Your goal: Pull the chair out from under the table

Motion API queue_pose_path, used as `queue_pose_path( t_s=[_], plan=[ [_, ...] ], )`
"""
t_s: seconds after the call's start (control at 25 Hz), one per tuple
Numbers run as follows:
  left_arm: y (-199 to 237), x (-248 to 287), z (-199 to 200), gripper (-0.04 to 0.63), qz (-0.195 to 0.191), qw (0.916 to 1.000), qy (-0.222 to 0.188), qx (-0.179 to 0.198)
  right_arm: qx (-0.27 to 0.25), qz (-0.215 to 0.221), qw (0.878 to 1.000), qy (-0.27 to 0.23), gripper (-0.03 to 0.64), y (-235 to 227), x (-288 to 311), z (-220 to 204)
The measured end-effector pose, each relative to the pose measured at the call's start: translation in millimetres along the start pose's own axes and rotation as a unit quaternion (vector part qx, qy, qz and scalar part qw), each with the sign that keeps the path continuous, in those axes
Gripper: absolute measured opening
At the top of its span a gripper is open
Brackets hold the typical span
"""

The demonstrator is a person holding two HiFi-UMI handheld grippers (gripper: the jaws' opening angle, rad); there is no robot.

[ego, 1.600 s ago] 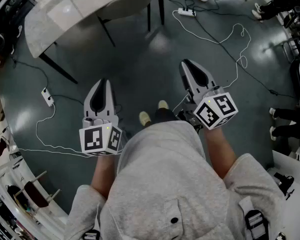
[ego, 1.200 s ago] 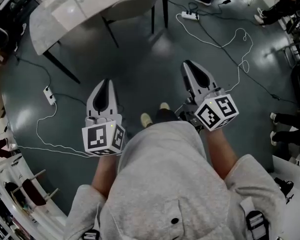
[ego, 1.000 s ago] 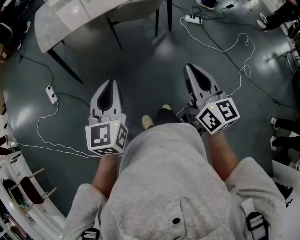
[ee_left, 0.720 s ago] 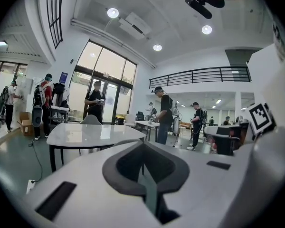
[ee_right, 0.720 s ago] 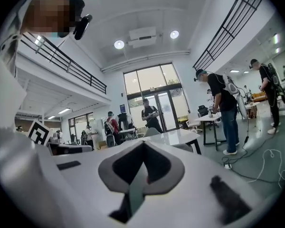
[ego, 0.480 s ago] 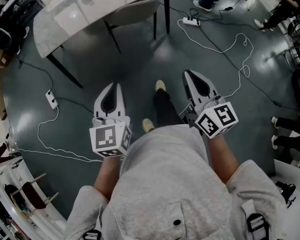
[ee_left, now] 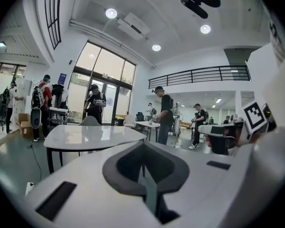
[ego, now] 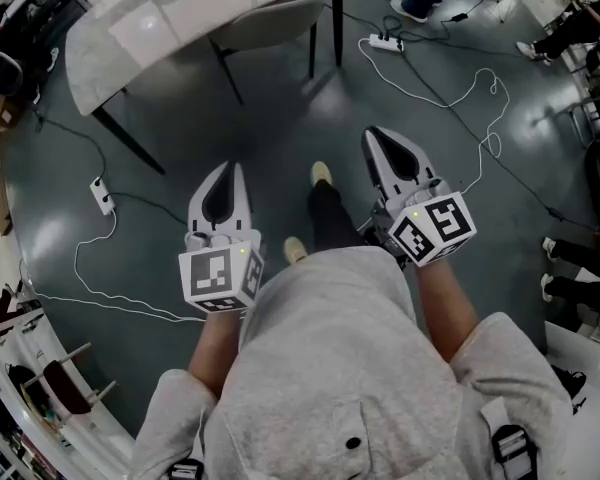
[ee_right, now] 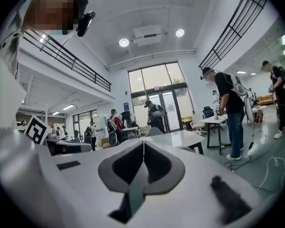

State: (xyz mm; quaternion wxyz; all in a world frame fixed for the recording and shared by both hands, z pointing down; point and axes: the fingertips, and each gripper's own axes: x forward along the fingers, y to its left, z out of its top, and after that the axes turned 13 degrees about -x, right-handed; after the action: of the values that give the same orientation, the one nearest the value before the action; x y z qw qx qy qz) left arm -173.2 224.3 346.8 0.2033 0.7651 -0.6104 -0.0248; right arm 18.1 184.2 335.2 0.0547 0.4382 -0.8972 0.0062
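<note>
The left gripper [ego: 226,168] and right gripper [ego: 375,136] are held with jaws together, empty. The chair [ego: 267,18] is seen tucked under the table [ego: 100,53], well apart from them.

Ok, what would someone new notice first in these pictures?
Two white grippers with marker cubes, the left gripper and the right gripper, both shut and empty, fill the middle of the head view. Ahead, a grey chair sits tucked under a pale rounded table, and white cables loop over the dark floor.

no legible text, labels or numbers — none anywhere
</note>
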Motion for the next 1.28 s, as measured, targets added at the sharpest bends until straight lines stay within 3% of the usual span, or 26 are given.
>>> queue_pose_path(
  t_s=[0.24, 0.84, 1.08, 1.28],
  plan=[
    [3.2, 25.4, -1.6, 0.014, 0.007, 0.9999, 0.012, -0.009, -0.023, -0.008, 1.000, 0.014, 0.026, -21.3, 13.6, -1.7],
    [15.4, 131.3, 6.3, 0.014, 0.021, 0.9988, 0.042, -0.012, 0.009, -0.012, 0.999, 0.046, 0.026, -92.1, 88.6, -26.5],
    [20.4, 181.8, 22.5, 0.014, 0.035, 0.9981, 0.048, -0.014, 0.049, -0.007, 0.998, 0.046, 0.026, -133.1, 127.8, -29.8],
    [21.4, 219.3, 35.6, 0.014, 0.046, 0.9977, 0.050, -0.009, 0.032, 0.018, 0.999, 0.036, 0.026, -155.8, 164.0, -22.3]
  ],
)
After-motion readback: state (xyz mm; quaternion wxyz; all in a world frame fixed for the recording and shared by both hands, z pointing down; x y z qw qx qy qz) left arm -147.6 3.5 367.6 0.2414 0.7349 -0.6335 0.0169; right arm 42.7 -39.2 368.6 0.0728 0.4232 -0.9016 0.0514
